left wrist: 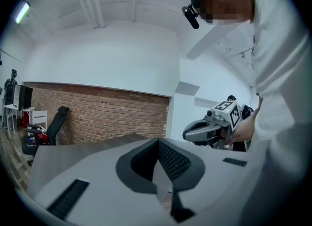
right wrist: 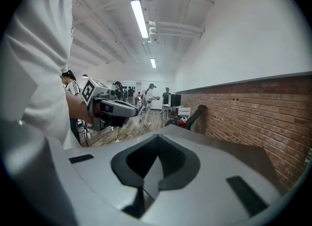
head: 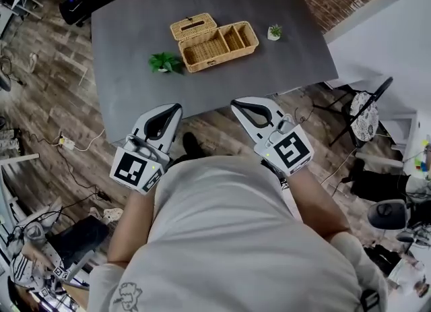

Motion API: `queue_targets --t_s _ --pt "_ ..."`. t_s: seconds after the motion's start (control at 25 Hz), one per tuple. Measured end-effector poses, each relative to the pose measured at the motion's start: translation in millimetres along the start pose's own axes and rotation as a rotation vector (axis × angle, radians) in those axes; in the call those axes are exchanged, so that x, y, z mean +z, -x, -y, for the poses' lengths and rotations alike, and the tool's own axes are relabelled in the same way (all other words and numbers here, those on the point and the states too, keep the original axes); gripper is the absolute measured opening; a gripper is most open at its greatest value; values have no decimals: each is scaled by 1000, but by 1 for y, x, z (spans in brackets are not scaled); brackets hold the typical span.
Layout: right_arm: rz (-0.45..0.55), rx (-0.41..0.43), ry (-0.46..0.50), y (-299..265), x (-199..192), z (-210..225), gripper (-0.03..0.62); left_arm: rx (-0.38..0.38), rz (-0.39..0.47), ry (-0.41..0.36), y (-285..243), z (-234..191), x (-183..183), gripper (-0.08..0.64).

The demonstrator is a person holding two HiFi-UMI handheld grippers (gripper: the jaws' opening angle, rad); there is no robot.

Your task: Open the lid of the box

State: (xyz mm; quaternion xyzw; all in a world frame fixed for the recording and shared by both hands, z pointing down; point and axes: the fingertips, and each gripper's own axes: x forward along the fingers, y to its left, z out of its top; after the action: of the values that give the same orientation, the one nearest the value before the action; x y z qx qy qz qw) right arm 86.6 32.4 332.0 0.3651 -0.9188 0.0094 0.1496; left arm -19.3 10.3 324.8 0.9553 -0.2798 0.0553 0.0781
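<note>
The wicker box, at twelve o'clock on the table, is judged light and stiff (its slotted lid seems laid back) and best taken at the lid's free edge; left gripper and right gripper are held closed, empty.

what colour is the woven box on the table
Light tan wicker box, clearest in the head view.

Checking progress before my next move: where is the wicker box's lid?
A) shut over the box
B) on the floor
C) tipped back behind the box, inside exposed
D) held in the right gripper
C: the lid lies behind the wicker box, whose inside shows open from above in the head view.
</note>
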Motion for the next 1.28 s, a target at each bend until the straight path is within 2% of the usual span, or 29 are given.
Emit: queue_targets --t_s 0.36,0.68,1.0,1.28 --pt "37 61 17 74 -26 -24 6 44 3 -10 0 83 -11 11" --pt "96 82 20 134 -31 -43 6 68 21 -43 9 146 -9 11" --pt "118 81 7 160 -33 -67 5 97 46 -59 32 173 -1 11" --pt "139 74 -15 159 -24 -85 5 111 59 -47 50 175 -1 11"
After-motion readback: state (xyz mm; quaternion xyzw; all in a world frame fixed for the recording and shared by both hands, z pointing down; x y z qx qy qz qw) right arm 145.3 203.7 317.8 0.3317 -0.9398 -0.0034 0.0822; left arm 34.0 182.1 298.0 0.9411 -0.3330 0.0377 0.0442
